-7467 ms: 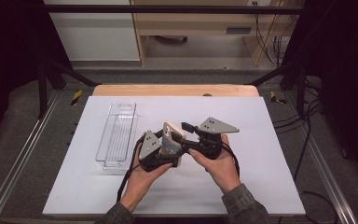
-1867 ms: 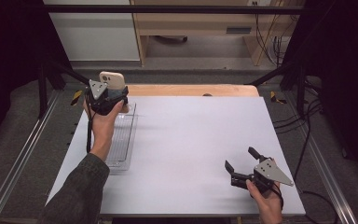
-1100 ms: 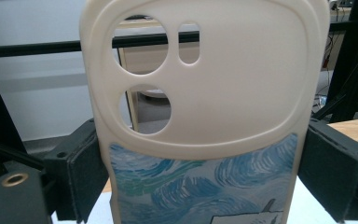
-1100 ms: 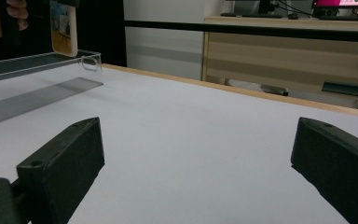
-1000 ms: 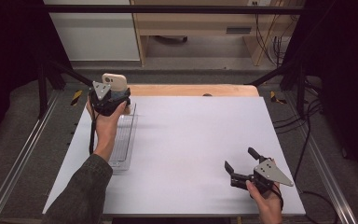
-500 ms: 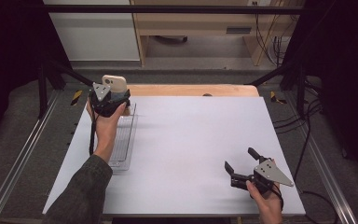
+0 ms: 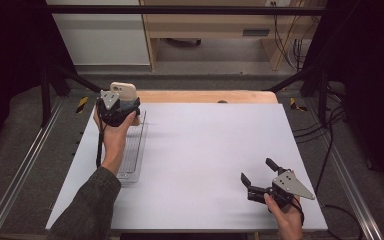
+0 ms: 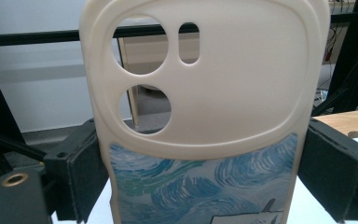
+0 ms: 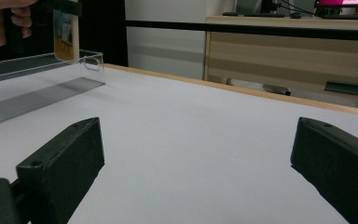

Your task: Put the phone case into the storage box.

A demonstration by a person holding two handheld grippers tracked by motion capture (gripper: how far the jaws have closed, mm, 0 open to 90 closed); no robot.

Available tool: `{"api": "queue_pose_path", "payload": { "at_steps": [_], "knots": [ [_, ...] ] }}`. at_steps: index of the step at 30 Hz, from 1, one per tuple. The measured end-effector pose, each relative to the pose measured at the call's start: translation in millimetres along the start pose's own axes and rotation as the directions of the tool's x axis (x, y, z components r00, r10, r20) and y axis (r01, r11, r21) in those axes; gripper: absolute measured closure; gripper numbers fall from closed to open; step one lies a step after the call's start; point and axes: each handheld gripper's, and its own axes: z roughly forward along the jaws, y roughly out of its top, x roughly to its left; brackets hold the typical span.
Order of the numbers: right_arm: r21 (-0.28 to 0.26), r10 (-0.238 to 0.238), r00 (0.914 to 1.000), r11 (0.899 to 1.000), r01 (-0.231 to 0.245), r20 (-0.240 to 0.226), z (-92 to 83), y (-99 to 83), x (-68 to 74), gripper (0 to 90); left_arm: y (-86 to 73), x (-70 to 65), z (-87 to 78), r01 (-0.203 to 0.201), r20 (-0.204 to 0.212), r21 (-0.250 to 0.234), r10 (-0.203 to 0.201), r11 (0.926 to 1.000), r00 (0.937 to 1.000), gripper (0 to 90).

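Cream phone case with blue swirl print is clamped upright in my left gripper, held above the far end of the clear tray at the table's left edge. Right gripper sits near-right, jaws spread wide, holding nothing.

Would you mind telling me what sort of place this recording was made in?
Probably a lab or workshop recording station: a white table framed by black metal rails, loose cables on the floor, and a wooden bench behind.
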Motion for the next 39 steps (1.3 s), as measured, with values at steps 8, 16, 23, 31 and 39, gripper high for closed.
{"api": "queue_pose_path", "payload": {
  "at_steps": [8, 16, 23, 31, 39],
  "knots": [
    [0.001, 0.002, 1.0000, 1.000, -0.002, -0.002, -0.4, -0.2, -0.2, 2.8, -3.9, 4.9, 3.6, 0.044, 0.004, 0.014, -0.044, 0.9989, 0.9990, 10.3],
    [0.000, 0.004, 1.0000, 1.000, -0.004, -0.001, -0.7, -0.3, -0.7, 2.7, -6.4, 1.1, 4.6, 0.037, 0.014, 0.023, -0.037, 0.9991, 0.9992, 10.3],
    [0.001, 0.006, 1.0000, 1.000, -0.006, -0.003, -0.8, -0.3, -0.6, 2.7, -8.9, -1.8, 6.5, 0.028, 0.013, 0.031, -0.028, 0.9991, 0.9995, 10.3],
    [0.002, 0.007, 1.0000, 1.000, -0.007, -0.004, -0.8, -0.5, -1.0, 2.7, -12.2, -3.8, 10.3, 0.030, 0.013, 0.043, -0.030, 0.9987, 0.9995, 10.3],
    [0.003, 0.010, 0.9999, 1.000, -0.010, -0.004, -1.0, -0.5, -1.3, 2.7, -14.7, -6.0, 13.0, 0.013, 0.010, 0.051, -0.014, 0.9986, 0.9999, 10.2]
  ]
}}
